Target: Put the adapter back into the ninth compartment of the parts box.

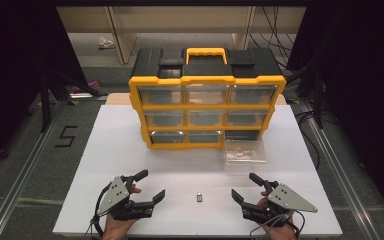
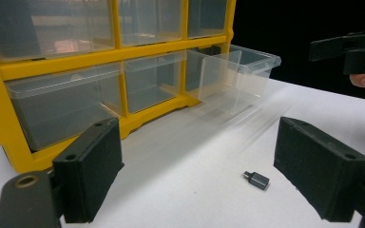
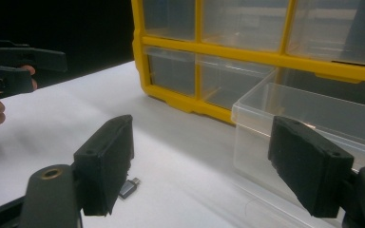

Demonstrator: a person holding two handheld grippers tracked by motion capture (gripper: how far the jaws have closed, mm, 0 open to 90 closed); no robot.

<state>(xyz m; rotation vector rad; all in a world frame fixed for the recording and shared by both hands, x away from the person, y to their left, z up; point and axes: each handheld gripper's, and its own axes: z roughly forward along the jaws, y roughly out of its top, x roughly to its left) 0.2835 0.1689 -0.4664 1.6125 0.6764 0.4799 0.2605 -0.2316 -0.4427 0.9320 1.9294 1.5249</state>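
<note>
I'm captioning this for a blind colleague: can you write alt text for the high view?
A yellow and black drawer cabinet stands on a white table, with one clear drawer pulled out onto the table at its lower right. Nearer the camera, a person's two open grippers, left and right, flank a small dark adapter.

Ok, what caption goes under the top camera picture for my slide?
Two open hand-held grippers flank a small adapter before a yellow drawer organizer, one clear drawer removed.

Overhead forward-down; gripper views low, sharing adapter (image 2: pixel 257 180)
</note>
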